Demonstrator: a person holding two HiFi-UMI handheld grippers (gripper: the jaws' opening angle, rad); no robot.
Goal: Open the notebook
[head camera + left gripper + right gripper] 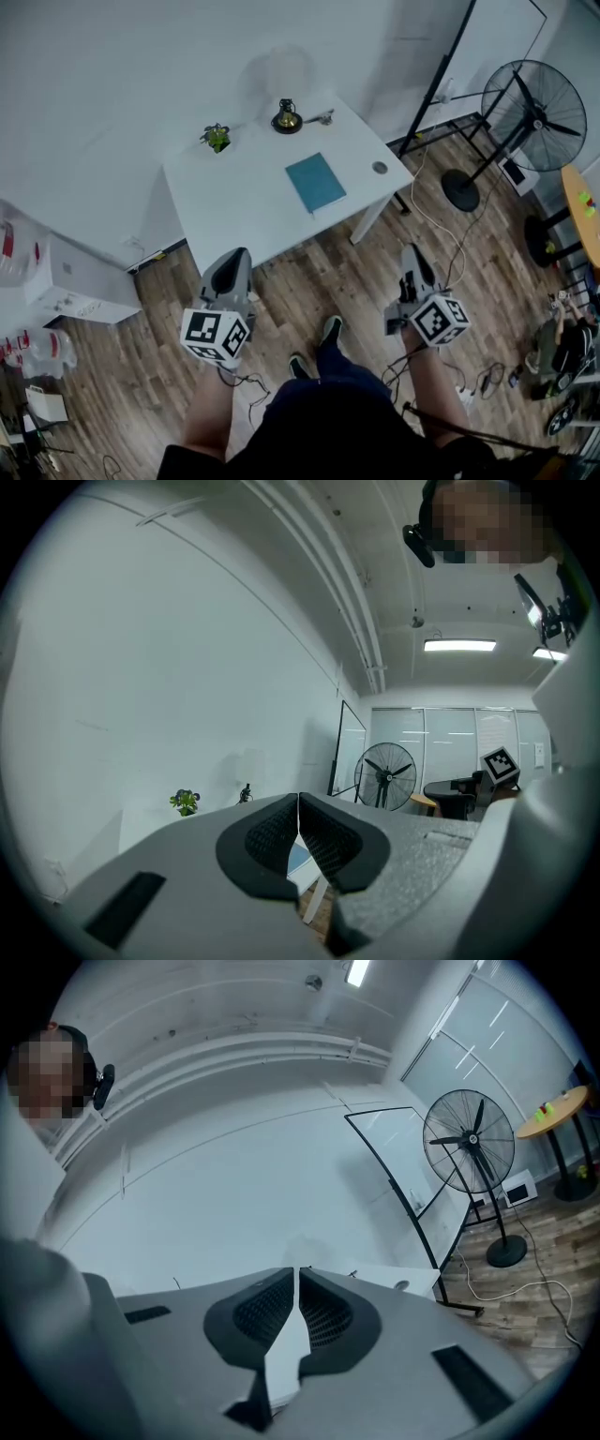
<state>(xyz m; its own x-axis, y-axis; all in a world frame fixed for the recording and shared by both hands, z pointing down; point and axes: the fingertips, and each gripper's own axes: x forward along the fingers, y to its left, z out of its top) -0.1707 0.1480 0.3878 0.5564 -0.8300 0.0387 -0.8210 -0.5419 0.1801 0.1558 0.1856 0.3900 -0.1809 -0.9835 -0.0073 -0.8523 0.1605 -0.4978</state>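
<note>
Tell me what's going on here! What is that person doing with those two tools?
A person stands before a white table with one tool in each hand. The blue notebook lies closed on the table. Both tools are over the floor, short of the table. The left tool is shut and empty; the right tool has its jaws slightly apart, with nothing between.

Head view looks down; gripper views face level; all share fan (534, 108).
</note>
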